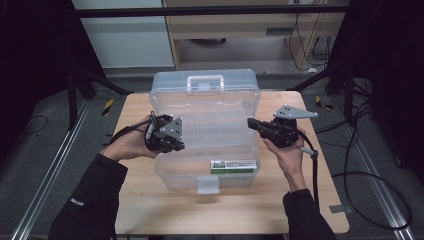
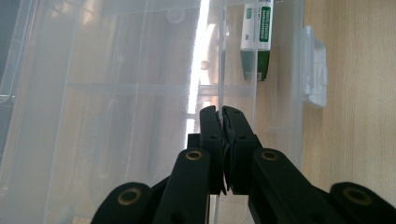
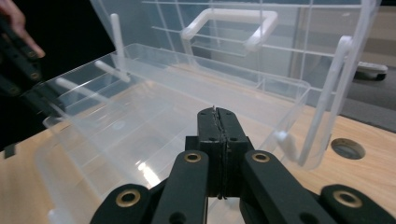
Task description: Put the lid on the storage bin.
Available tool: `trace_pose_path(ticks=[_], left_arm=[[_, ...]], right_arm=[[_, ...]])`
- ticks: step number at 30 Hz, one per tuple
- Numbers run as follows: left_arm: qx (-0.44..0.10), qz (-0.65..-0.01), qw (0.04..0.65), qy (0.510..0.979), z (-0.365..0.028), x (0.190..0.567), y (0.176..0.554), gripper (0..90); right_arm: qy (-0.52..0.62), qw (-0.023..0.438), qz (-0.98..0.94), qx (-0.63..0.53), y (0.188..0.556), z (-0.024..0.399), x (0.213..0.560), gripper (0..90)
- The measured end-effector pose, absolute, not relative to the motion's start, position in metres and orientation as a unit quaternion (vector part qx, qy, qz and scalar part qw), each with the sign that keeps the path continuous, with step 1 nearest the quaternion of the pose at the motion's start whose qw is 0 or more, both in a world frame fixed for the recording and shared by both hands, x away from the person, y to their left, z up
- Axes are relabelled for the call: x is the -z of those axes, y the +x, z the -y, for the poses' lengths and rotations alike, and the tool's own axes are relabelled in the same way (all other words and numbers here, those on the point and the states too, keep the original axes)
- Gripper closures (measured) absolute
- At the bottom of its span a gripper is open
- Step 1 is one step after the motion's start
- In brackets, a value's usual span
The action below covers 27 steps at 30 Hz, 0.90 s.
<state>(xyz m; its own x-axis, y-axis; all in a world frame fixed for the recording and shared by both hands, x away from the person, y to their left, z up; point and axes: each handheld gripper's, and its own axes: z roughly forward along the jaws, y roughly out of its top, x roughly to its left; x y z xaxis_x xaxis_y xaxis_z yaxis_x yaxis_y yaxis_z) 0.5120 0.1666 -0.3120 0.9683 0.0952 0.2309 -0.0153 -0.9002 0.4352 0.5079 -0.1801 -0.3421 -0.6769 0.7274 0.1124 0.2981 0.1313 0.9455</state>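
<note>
Clear storage box (image 1: 205, 135) sits on wooden table (image 1: 150, 200), dark floor around.

Clear plastic box (image 1: 207, 135) on wooden table (image 1: 150, 200), tools (image 1: 167, 134) (image 1: 260, 126) at its sides

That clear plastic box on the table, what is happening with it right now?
A person holds a gripper in each hand at either side of the clear plastic storage box, which sits on the wooden table with its lid raised. The left gripper is shut on the thin edge of the box's left wall. The right gripper is shut at the box's right side; whether it grips the rim there is hard to tell. A green and white packet lies near the box's front wall.
</note>
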Motion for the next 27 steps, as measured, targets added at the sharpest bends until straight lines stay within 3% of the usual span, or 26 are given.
trace_pose_path(ticks=[27], left_arm=[[-0.119, 0.002, 0.230, 0.966, -0.165, 0.321, 0.506, 86.6]], right_arm=[[0.398, 0.208, -0.700, -0.556, 0.533, 0.189, 0.336, 90.0]])
